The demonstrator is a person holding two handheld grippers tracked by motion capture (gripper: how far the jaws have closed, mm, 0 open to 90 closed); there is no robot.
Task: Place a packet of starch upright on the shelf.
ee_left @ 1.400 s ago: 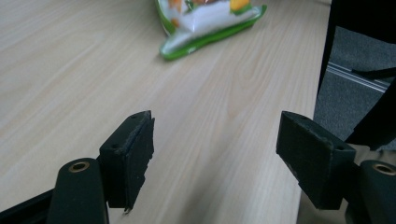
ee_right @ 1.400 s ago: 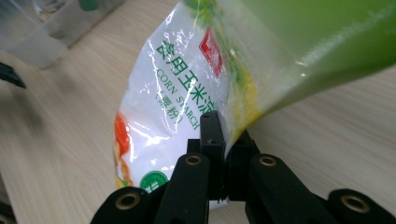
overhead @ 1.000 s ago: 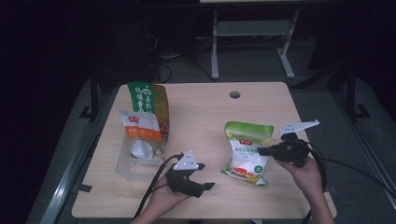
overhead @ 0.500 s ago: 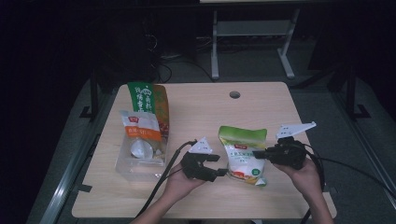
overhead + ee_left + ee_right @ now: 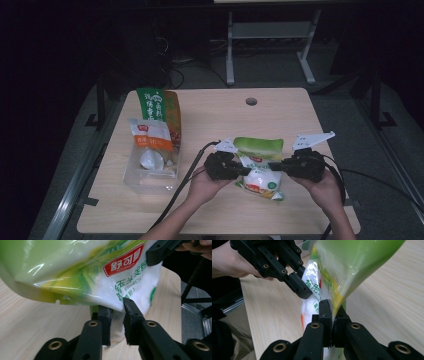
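Note:
A green and white starch bag (image 5: 257, 170) hangs between my two grippers just above the wooden table (image 5: 225, 120). My right gripper (image 5: 274, 166) is shut on its right edge; in the right gripper view the bag (image 5: 352, 262) rises from between the pressed jaws of the right gripper (image 5: 333, 307). My left gripper (image 5: 245, 171) has just been closing and its pads now pinch the bag's left lower edge. The left gripper view shows the bag (image 5: 100, 270) tucked between the jaws of the left gripper (image 5: 116, 308). The left gripper (image 5: 299, 290) also appears across the bag in the right gripper view.
A clear plastic bin (image 5: 150, 172) sits at the table's left and holds a white and orange pouch (image 5: 150, 135) and a tall green and orange bag (image 5: 160, 107). A cable hole (image 5: 251, 101) lies near the far edge. A metal frame (image 5: 230, 50) stands beyond.
My left gripper has moved right from the table's front middle to the bag and closed on its left edge. The right gripper keeps its hold, and the bag has shifted slightly left.

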